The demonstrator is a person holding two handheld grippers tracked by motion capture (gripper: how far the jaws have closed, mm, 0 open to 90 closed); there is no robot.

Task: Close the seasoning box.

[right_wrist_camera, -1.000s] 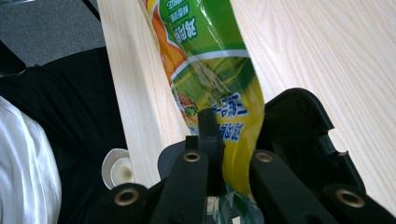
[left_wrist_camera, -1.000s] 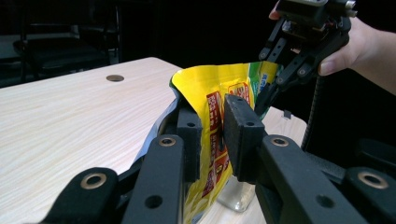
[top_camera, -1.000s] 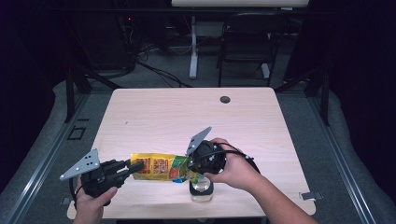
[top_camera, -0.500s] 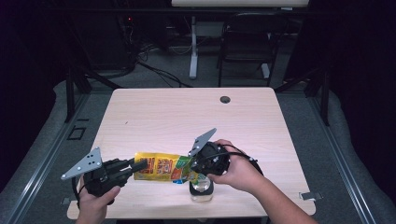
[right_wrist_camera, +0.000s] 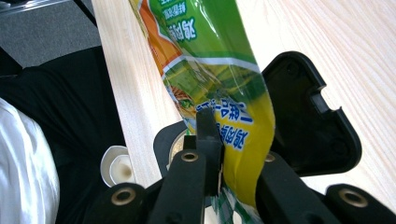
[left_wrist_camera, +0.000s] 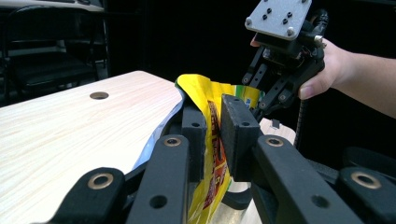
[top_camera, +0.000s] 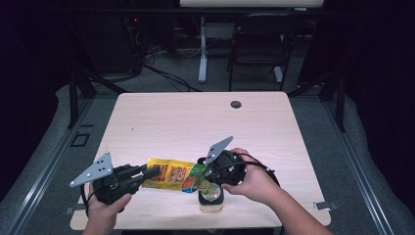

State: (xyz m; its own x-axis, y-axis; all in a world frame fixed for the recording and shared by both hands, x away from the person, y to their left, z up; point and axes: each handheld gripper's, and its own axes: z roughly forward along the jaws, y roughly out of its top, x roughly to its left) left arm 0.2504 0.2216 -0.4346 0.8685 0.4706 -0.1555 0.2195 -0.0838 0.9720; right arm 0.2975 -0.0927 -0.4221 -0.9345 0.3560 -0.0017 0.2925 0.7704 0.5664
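Two grippers' jaws clamp opposite ends of the yellow-green packet (top_camera: 172, 175), left gripper (top_camera: 147, 174) and right gripper (top_camera: 203, 175).

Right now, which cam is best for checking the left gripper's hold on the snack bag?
Left gripper view: the left gripper has both pads pressed flat on the yellow snack bag. The high view gives the bag's whole length, stretched between both grippers above the table. The right gripper view gives its far green end.

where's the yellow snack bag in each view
High view: the yellow snack bag spans the gap between both grippers, near the table's front edge.
Left gripper view: centre, clamped upright between the jaws.
Right gripper view: top centre down into the jaws.
Shared landmark: wooden table.
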